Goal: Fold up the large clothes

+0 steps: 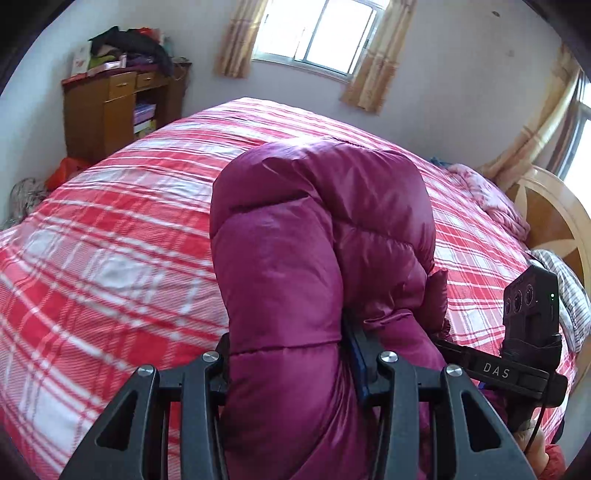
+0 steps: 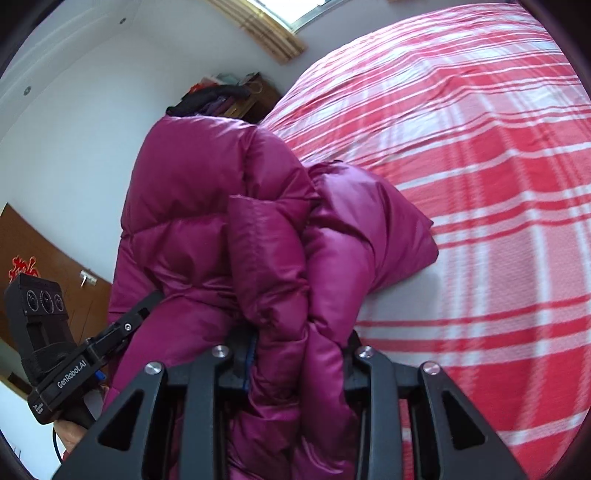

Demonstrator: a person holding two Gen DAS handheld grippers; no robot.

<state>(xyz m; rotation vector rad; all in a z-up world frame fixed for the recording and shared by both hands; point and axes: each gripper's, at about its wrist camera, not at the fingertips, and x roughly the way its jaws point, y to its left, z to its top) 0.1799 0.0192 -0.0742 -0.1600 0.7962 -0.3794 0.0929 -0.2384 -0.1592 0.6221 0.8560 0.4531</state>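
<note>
A puffy magenta down jacket [image 1: 317, 229] hangs bunched in the air above the bed. My left gripper [image 1: 291, 354] is shut on a thick fold of it; the fabric hides its fingertips. My right gripper [image 2: 295, 343] is shut on another bunch of the same jacket [image 2: 229, 221], fingertips also buried in fabric. In the left wrist view the right gripper [image 1: 517, 369] shows at the right, close by. In the right wrist view the left gripper [image 2: 74, 354] shows at the lower left. A lower corner of the jacket touches the bed in the right wrist view.
The bed carries a red and white plaid cover [image 1: 110, 240]. A wooden headboard [image 1: 546, 206] and pink bedding [image 1: 484, 192] are at the right. A wooden cabinet [image 1: 110, 110] piled with clothes stands by the far wall. A window with curtains [image 1: 317, 33] is behind.
</note>
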